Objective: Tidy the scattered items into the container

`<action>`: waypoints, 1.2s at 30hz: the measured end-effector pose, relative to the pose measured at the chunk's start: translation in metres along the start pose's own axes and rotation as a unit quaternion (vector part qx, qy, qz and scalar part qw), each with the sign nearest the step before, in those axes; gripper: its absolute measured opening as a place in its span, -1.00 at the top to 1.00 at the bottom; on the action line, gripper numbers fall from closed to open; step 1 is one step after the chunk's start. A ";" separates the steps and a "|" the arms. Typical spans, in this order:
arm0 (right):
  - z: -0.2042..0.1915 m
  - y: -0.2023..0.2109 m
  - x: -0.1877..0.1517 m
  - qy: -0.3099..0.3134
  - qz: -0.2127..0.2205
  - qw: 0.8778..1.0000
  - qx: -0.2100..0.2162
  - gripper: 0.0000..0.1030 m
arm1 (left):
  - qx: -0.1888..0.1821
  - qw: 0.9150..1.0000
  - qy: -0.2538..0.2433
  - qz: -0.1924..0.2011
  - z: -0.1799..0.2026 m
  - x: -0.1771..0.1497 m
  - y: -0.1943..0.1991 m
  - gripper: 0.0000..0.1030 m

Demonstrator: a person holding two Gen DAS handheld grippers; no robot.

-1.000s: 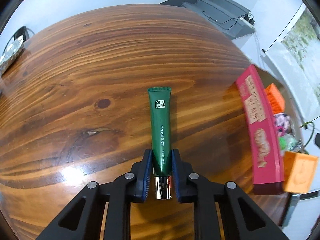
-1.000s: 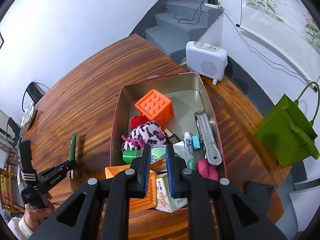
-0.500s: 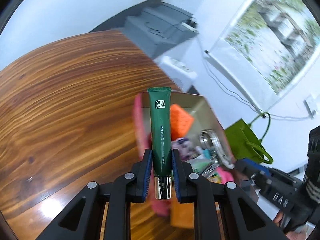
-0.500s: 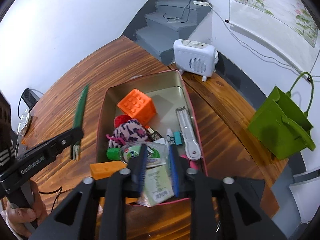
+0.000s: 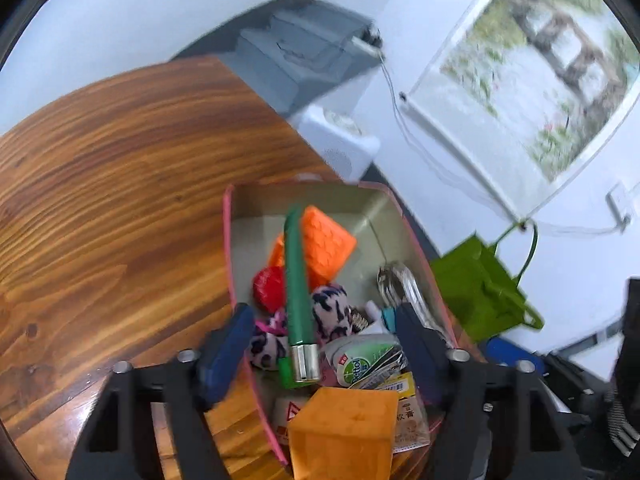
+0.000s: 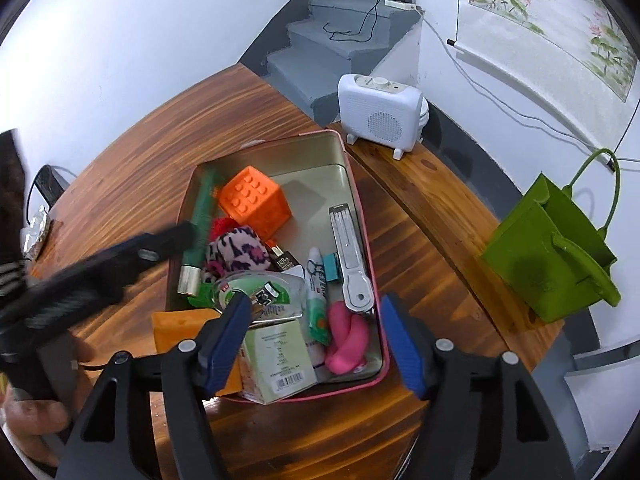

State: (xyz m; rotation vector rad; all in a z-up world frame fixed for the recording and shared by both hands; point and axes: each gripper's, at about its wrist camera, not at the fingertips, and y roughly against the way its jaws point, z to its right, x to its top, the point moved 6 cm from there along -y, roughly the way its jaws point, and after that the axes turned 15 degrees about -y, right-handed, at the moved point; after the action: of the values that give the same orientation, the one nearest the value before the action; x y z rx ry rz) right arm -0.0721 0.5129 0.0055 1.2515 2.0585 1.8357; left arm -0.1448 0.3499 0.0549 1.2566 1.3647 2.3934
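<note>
Left gripper [image 5: 320, 344] above tin's left wall, jaws opening, pads clear of green tube [image 5: 298, 292]. Tube, silver cap nearest camera, lies along tin's left side over plush toy [image 6: 236, 254] and against orange block [image 6: 256, 208]; blur hides whether it has settled. Pink-rimmed tin [image 6: 362, 216] sits at wooden table's [image 6: 132, 184] right edge. Right gripper [image 6: 316, 340] over tin's near end, jaws opening, gripping nothing. White heater [image 6: 380, 116] beyond far right corner.

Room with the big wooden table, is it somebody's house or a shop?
Most likely a house. Grey stairs climb behind the wooden table, a small white heater stands beside it, and a painted scroll of lotus flowers hangs on the wall.
</note>
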 end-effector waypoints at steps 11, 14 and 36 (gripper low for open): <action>0.001 0.008 -0.018 0.041 -0.019 0.999 -0.011 -0.53 | 0.020 0.999 0.045 -0.010 -0.038 -0.036 0.029 -0.46; 0.015 0.015 -0.032 0.066 -0.027 0.996 -0.044 -0.55 | 0.030 0.998 0.051 -0.015 -0.044 -0.056 0.035 -0.46; 0.041 -0.045 -0.037 0.104 0.037 0.979 -0.171 -0.56 | 0.073 0.997 -0.013 0.025 -0.033 -0.118 0.060 -0.66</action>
State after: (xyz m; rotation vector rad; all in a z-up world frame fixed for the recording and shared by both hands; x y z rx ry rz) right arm -0.0468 0.5245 -0.0599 1.0974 1.6976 2.3185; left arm -0.0741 0.2380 0.0208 1.3688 1.5436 2.3371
